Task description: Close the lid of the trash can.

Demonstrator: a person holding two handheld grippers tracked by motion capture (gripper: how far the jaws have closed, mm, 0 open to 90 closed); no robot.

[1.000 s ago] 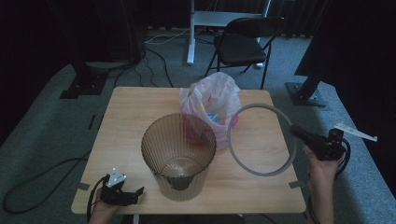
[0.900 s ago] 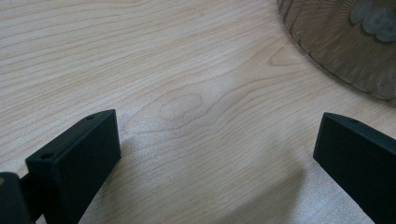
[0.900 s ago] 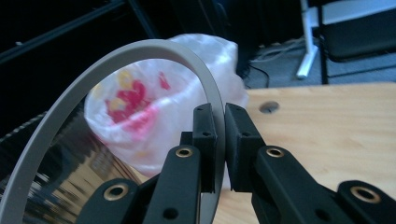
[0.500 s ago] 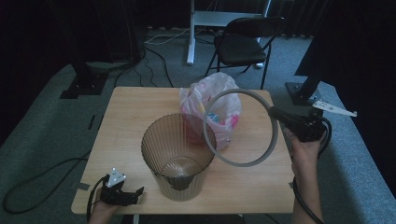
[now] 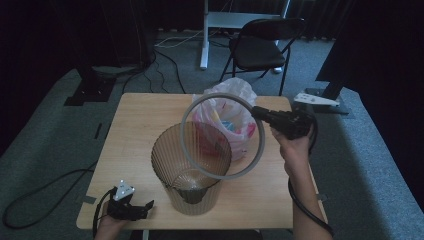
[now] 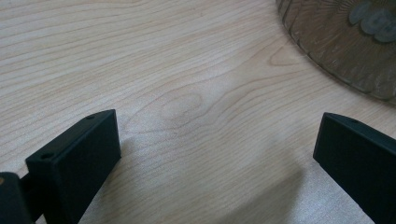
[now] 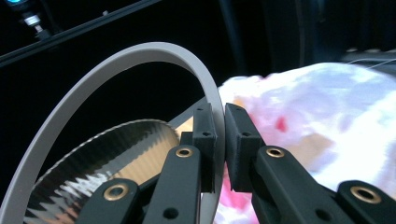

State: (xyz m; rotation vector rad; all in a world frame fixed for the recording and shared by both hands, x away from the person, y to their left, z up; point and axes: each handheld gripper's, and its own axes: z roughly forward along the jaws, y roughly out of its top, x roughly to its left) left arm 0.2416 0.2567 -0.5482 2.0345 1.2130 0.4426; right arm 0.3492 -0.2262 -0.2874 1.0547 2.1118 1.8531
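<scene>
Ring (image 5: 222,135) clamped in right tongs (image 7: 219,149), partly hiding bag (image 5: 230,117), left tongs (image 6: 215,154) spread.

We see a pale, wood-grained rectangular worktop (image 5: 130,135). On it stand a ribbed, translucent brown plastic bin (image 5: 190,185), near the front edge, and just behind it a crumpled white plastic bag (image 5: 235,125) with coloured contents.

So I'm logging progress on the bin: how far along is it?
Done: the grey ring is off the table, clamped in the right gripper. In hand: it hangs tilted above the ribbed bin. Left: the plastic bag sits behind the bin, not in it, and the left gripper rests open.
</scene>
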